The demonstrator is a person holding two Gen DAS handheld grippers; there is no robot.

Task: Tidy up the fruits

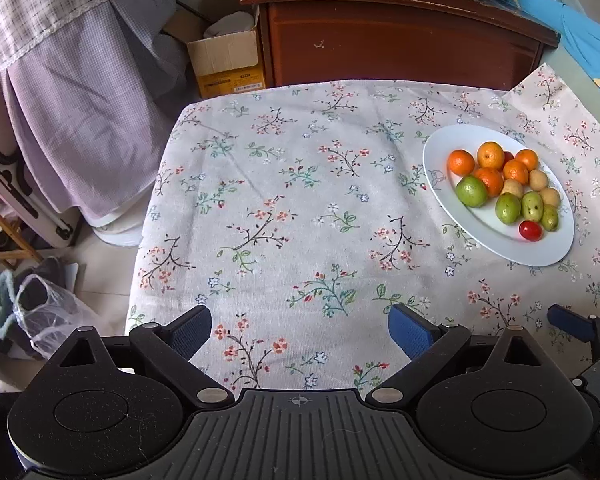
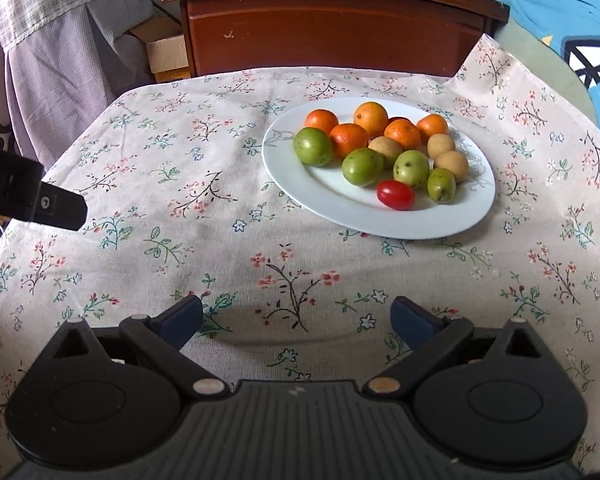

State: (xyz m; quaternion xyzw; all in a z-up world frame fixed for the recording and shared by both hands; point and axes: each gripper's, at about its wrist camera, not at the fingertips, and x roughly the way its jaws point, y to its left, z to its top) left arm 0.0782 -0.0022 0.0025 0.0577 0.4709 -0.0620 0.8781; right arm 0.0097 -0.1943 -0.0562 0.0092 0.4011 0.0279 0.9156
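A white oval plate lies on the floral tablecloth. It holds several orange tangerines, several green fruits, tan round fruits and a red cherry tomato. My right gripper is open over the cloth, short of the plate, with nothing between its fingers. My left gripper is open too, over bare cloth left of the plate.
A dark wooden cabinet stands behind the table. An open cardboard box and a lilac checked cloth are at the left, with a plastic bag on the floor. Blue fabric lies at the right.
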